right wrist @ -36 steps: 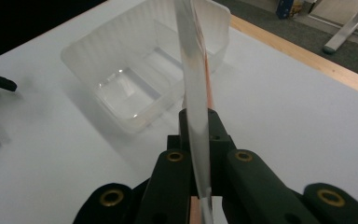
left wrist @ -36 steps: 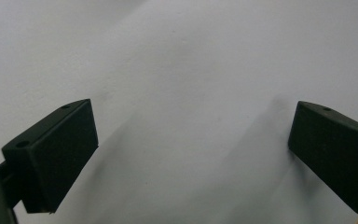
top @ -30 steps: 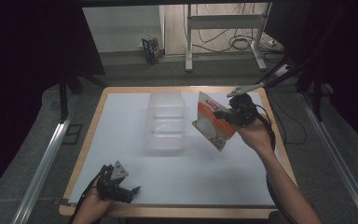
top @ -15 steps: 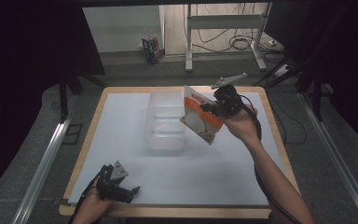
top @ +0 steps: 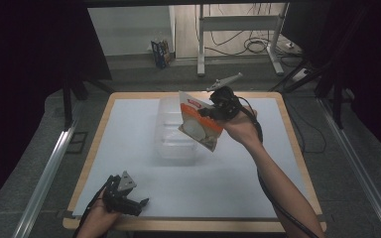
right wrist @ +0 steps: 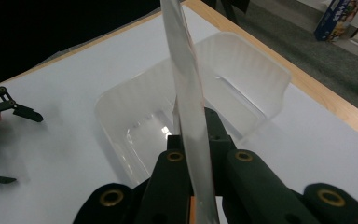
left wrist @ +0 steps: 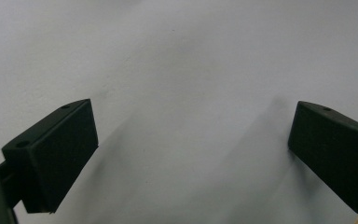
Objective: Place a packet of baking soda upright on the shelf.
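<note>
This looks like a lab or test room set up for recording, not a home; the bench (top: 129,129) is a wood-edged board under a plain white sheet, ringed by black curtains (top: 34,44) that shut off both sides; metal rails (top: 47,173) run along the grey carpeted floor (top: 139,74) beside it; beyond the far edge stand the legs of a metal desk frame (top: 238,34) with loose cables (top: 258,47) coiled beneath, and a small box (top: 159,52) sits against the pale wall.
</note>
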### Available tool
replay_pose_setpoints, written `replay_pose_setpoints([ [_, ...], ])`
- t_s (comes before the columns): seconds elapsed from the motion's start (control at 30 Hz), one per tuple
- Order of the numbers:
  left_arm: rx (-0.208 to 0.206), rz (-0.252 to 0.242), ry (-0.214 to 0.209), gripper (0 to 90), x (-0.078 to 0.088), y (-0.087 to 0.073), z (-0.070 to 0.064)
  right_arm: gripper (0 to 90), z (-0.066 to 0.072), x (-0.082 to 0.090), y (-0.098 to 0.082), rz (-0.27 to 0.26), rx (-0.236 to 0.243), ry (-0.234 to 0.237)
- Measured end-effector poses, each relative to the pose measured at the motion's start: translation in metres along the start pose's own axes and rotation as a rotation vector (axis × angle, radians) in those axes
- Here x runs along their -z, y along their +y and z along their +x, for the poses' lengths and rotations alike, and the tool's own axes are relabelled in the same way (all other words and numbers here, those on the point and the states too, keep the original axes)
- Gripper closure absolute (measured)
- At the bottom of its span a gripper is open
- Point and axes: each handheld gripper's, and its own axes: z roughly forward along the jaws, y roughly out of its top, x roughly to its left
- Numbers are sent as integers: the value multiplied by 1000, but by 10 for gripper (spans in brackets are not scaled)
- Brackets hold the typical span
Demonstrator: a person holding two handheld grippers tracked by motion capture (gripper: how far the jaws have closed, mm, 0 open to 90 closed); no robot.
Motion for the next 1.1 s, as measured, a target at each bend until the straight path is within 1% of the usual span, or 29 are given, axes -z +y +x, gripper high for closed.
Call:
replay_pose_setpoints([
  [0.07, -1, 0, 0, 14, 0, 0, 0, 888, 4, -8, 5, 4, 7, 14],
  [0.1, -1, 0, 0, 14, 0, 0, 0, 888, 4, -8, 5, 4, 7, 14],
  [0.13, -1, -2, -1, 14, 0, 0, 0, 888, 6, -14, 9, 6, 10, 23],
  [0.17, -1, -2, -1, 14, 0, 0, 0, 888, 6, -14, 9, 6, 10, 23],
  [0.3, 2, -5, -2, 14, 1, 0, 0, 888, 12, -26, 18, 14, 20, 35],
  [0.33, 2, -5, -2, 14, 1, 0, 0, 888, 12, -26, 18, 14, 20, 35],
  [0.4, 2, -6, -2, 14, 1, -1, 0, 888, 17, -33, 24, 16, 24, 46],
  [0.43, 2, -6, -2, 14, 1, -1, 0, 888, 17, -33, 24, 16, 24, 46],
  [0.47, 3, -6, -3, 15, 1, -1, 1, 888, 19, -37, 27, 14, 35, 52],
  [0.57, 5, -8, -3, 14, 1, -1, 0, 888, 21, -41, 29, 13, 34, 57],
  [0.6, 4, -8, -3, 14, 1, -1, 0, 888, 24, -46, 32, 15, 31, 64],
  [0.7, 3, -8, -3, 14, 1, -1, 0, 888, 27, -53, 33, 22, 39, 68],
  [0.73, 5, -9, -3, 14, 1, -1, 0, 888, 27, -53, 33, 22, 39, 68],
  [0.77, 5, -9, -3, 14, 1, -1, 0, 887, 28, -56, 34, 27, 41, 70],
  [0.8, 5, -9, -4, 14, 1, -1, 1, 887, 29, -63, 33, 40, 45, 67],
  [0.83, 5, -9, -4, 14, 1, -1, 1, 887, 29, -63, 33, 40, 45, 67],
  [0.87, 5, -9, -4, 14, 1, -1, 1, 887, 30, -69, 31, 51, 44, 69],
  [1.0, 2, -7, -4, 14, 1, -1, 1, 887, 29, -79, 26, 65, 37, 76],
  [1.03, 2, -7, -4, 14, 1, -1, 1, 887, 29, -79, 26, 65, 37, 76],
  [1.07, 4, -7, -5, 14, 1, -1, 0, 888, 30, -84, 23, 80, 36, 75],
  [1.1, 4, -7, -6, 14, 1, -1, 0, 887, 29, -86, 21, 84, 36, 78],
])
